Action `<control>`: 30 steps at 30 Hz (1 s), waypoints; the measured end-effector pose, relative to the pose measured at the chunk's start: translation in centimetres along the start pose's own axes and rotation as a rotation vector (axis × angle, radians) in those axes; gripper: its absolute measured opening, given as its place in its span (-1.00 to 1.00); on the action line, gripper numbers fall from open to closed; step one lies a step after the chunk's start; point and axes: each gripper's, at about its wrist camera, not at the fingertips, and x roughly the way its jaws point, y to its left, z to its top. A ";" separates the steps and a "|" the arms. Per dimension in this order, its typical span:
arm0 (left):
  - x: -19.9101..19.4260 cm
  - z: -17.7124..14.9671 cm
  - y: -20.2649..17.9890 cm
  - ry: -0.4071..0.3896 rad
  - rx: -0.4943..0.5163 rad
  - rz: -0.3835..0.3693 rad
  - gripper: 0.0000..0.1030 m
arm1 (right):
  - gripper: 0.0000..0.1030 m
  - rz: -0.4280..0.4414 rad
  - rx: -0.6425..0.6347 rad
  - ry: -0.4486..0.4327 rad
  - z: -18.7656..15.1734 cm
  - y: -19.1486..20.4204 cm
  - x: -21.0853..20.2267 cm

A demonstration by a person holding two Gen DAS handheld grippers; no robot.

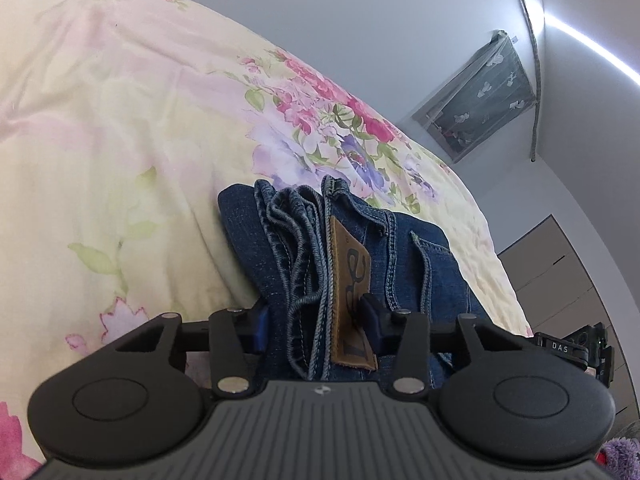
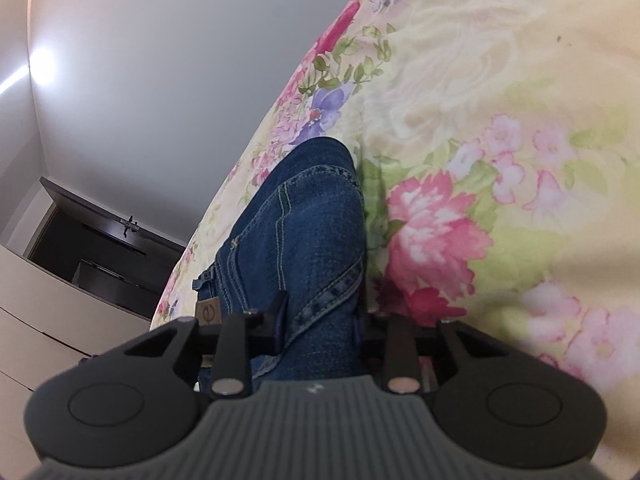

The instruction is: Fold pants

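Denim pants [image 1: 320,248] on floral bedspread [image 1: 120,140] (folded)

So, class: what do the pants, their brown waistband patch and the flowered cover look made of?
Pants: blue denim, matte, pale topstitched seams.
Patch: probably leather or an imitation, tan, stamped.
Cover: soft printed woven cloth, wrinkled.

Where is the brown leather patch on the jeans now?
In the left wrist view, the brown leather patch sits on the waistband of the folded jeans, between the left gripper fingers.
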 end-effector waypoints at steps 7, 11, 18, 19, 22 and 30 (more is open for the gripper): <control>-3.3 0.8 -2.7 0.017 0.055 0.007 -0.24 | -0.56 0.000 -0.072 -0.002 -0.5 5.0 -3.0; -6.8 1.0 -4.3 0.035 0.088 0.021 -0.24 | -0.56 0.009 -0.091 0.014 -2.0 8.0 -4.8; -14.6 1.8 -5.1 0.074 0.106 0.097 -0.24 | -0.56 0.065 -0.078 0.045 -6.5 13.2 -4.9; -15.8 1.8 -5.0 0.075 0.112 0.111 -0.25 | -0.56 0.073 -0.080 0.056 -7.2 14.1 -4.6; -19.4 2.0 -4.4 0.071 0.117 0.157 -0.24 | -0.56 0.101 -0.093 0.084 -9.5 16.6 -3.5; -27.3 2.4 -0.5 0.031 0.103 0.244 -0.24 | -0.56 0.184 -0.070 0.148 -15.1 22.0 1.7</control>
